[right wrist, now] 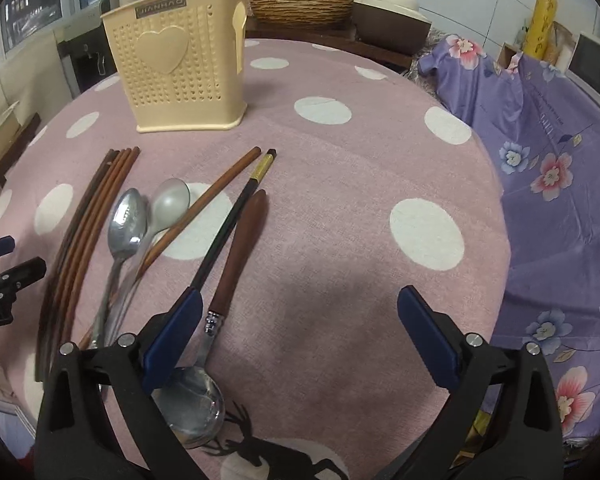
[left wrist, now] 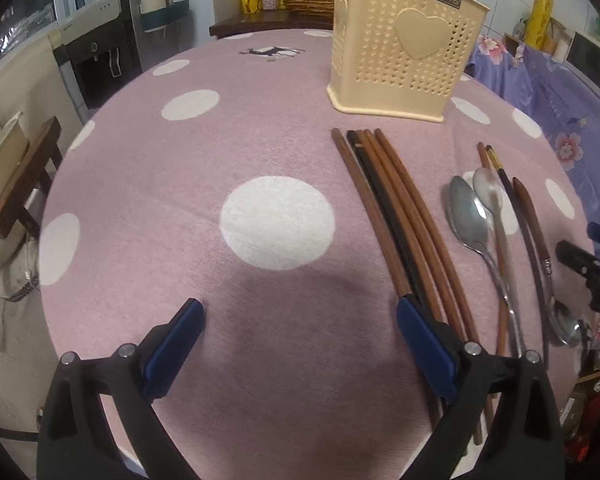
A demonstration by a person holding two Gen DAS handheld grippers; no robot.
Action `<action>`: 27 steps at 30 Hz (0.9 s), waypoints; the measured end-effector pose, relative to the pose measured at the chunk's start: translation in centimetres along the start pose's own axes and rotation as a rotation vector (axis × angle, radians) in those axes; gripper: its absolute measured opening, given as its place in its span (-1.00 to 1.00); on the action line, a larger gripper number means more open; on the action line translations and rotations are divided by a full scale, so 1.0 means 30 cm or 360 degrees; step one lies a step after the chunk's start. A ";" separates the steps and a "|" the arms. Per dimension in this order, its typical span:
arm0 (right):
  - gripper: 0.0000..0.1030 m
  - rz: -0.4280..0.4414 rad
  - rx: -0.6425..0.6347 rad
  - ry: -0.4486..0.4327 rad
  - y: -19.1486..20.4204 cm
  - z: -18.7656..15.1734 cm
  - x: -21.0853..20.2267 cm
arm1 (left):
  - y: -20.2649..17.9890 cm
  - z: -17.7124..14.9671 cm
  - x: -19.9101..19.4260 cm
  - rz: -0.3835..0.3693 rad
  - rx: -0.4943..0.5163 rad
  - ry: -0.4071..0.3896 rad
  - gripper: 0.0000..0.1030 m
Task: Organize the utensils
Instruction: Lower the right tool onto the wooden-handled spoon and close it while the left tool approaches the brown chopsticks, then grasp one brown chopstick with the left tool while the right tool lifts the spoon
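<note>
A cream perforated utensil holder (left wrist: pixel 404 44) stands upright at the far side of the pink dotted table; it also shows in the right wrist view (right wrist: pixel 180 68). A bundle of brown and black chopsticks (left wrist: pixel 396 216) lies in front of it, also seen from the right (right wrist: pixel 88 216). Two metal spoons (right wrist: pixel 140 216), a brown chopstick (right wrist: pixel 204 204), a black chopstick (right wrist: pixel 236 216) and a wooden-handled ladle (right wrist: pixel 236 256) lie beside them. My left gripper (left wrist: pixel 300 328) is open and empty, left of the bundle. My right gripper (right wrist: pixel 300 320) is open and empty, right of the ladle.
A purple floral cloth (right wrist: pixel 552 184) covers the surface to the right. A wicker basket (right wrist: pixel 300 8) and a brown pot (right wrist: pixel 392 16) sit behind the table. A wooden chair (left wrist: pixel 24 184) stands at the left edge. A water dispenser (left wrist: pixel 104 52) is at back left.
</note>
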State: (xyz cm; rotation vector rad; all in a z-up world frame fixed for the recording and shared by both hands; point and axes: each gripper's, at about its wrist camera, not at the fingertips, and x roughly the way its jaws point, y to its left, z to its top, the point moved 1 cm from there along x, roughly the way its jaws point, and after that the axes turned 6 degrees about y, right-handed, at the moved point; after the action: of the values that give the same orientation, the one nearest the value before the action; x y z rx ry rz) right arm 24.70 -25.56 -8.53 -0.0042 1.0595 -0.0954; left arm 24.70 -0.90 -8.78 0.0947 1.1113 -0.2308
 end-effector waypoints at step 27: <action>-0.61 0.0029 0.0135 0.0030 0.044 0.138 0.108 | -0.056 0.148 0.028 0.0059 -0.0116 -0.0112 0.20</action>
State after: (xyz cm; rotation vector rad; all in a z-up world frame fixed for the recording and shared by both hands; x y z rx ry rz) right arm 29.98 -24.68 -9.37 0.0830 1.0734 -0.1239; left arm 28.56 -3.50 -7.51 0.0421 1.0460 -0.1590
